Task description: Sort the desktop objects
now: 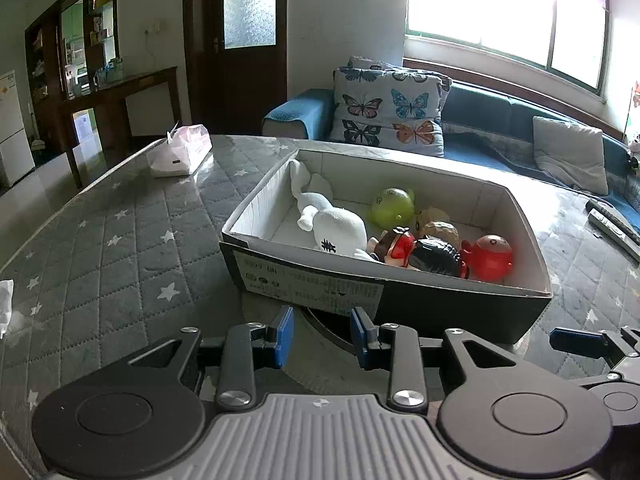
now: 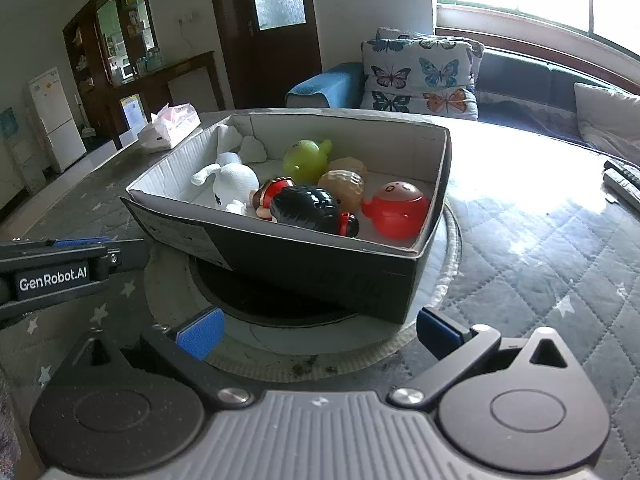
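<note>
Blue-padded and holding nothing, the left hand-held gripper [image 1: 322, 334] hovers low over the desk [image 1: 120, 264] with its jaws a little apart, just short of the labelled near wall of the cardboard box [image 1: 312, 284]; the right hand-held gripper [image 2: 316, 330] sits beside it, jaws spread wider and likewise empty, facing the box's near corner. The box rests partly over a round inset in the quilted grey, star-printed desk cover. Inside it lie the toys, crowded toward one end: a white plush toy [image 2: 236, 180] along the left side, a green round toy [image 2: 306, 156] at the back, two tan walnut-like pieces [image 2: 344, 184] just beside it, a black-haired figurine [image 2: 308, 204] with red on it against the near wall, and a red round toy [image 2: 398, 210] in the right corner. Outside the box, the desk carries a pink tissue pack [image 1: 180, 156] well off to the left and remote controls [image 2: 624, 184] at the far right edge. With every toy already in the box and both grippers empty, this fits either a finished gathering or a box about to be emptied for sorting; the pictures do not settle which, so no next grasp can be named from them.
</note>
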A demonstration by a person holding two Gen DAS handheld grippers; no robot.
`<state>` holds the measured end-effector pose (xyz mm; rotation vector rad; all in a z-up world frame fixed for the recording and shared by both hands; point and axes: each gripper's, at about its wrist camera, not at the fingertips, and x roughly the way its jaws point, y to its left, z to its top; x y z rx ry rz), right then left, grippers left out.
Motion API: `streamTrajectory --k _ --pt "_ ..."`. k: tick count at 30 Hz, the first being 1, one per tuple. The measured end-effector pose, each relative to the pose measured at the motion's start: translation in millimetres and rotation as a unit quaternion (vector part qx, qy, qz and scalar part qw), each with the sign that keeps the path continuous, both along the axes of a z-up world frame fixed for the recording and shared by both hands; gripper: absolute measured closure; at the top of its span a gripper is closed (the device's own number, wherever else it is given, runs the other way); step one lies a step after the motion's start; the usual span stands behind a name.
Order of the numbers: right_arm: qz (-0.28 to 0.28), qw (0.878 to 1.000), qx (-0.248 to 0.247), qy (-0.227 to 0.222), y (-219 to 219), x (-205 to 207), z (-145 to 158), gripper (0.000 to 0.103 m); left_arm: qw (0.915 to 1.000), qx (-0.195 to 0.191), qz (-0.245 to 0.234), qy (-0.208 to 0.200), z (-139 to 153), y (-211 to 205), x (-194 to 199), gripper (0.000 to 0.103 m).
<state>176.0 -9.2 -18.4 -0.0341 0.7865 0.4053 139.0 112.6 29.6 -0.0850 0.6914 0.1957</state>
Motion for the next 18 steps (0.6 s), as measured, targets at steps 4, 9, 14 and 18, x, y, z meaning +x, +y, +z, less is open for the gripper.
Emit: streamTrajectory --k 4,9,14,18 --pt "-0.004 1.0 -0.002 0.003 0.8 2.8 0.5 0.0 1.0 -0.001 0.0 0.002 -0.6 2.1 3.4 0.069" --pt "-0.007 1.0 -0.005 0.009 3.2 6.9 -0.6 0.0 1.0 -0.003 0.001 0.004 -0.6 4.9 7.5 0.069" --pt "-0.01 1.0 -0.007 0.014 6.3 11.8 -1.4 0.0 1.0 -0.004 0.0 0.007 -1.1 6.4 12.1 0.069" --pt "-0.012 1.0 -0.008 0.017 8.6 15.0 -1.1 0.0 1.0 -0.003 -0.003 0.008 -1.7 7.3 15.9 0.069"
